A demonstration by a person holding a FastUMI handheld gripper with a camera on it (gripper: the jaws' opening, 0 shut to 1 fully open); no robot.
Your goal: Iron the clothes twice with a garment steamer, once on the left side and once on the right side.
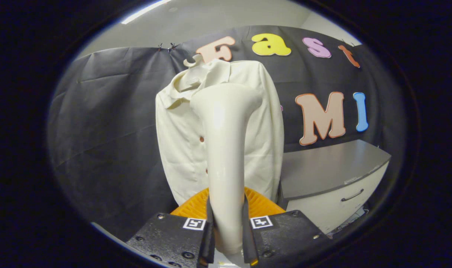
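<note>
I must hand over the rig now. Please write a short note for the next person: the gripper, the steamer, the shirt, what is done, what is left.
Gripper: shut on the steamer, both fingers pressing its handle.
Steamer: held upright, its head up in front of the shirt's chest.
Shirt: hangs on a hanger against the booth wall, just beyond the steamer; orange basket below it, cabinet beside it.
Done: steamer picked up and brought to the shirt.
Left: finished passes cannot be judged; assume both left and right.

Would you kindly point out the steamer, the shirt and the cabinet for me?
steamer (226, 149): gripper view, on its handle, clamped between the fingers.
shirt (177, 149): gripper view, on its front panel, beyond the steamer.
cabinet (330, 167): gripper view, on its grey top.
</note>
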